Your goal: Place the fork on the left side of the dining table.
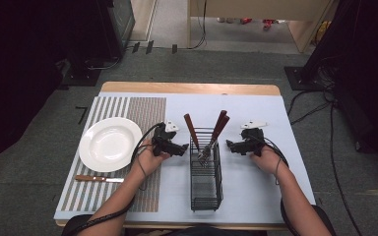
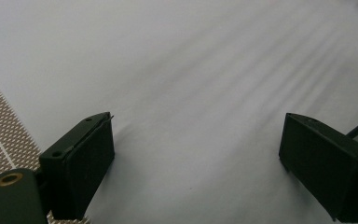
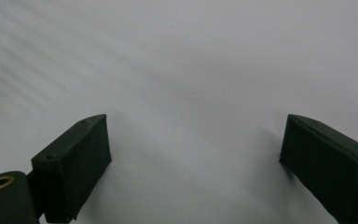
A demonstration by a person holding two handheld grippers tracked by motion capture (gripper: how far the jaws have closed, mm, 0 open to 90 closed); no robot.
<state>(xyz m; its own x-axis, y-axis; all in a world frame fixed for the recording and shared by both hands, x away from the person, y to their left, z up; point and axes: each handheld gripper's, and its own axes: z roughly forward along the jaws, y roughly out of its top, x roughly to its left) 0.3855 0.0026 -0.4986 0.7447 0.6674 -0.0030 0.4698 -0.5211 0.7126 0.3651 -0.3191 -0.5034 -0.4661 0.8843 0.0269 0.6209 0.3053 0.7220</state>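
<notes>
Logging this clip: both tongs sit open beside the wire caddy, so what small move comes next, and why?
Probably the left tongs reach for the nearest handle in the caddy. Both tongs stand open and hold nothing, the cutlery stands upright there, and the plate has only a knife beside it.

Black wire caddy (image 1: 206, 179), wood-handled cutlery (image 1: 219, 127), glossy white plate (image 1: 110, 144), woven mat (image 1: 147, 115), matt black tongs (image 1: 183, 147).

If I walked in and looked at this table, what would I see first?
Probably the black wire basket in the middle of the table, with brown-handled cutlery sticking up out of its far end. On each side of it a hand holds a black gripper with open, empty jaws: the left gripper and the right gripper. Off to the left, a white plate sits on a striped mat, with a knife lying just in front of it.
</notes>
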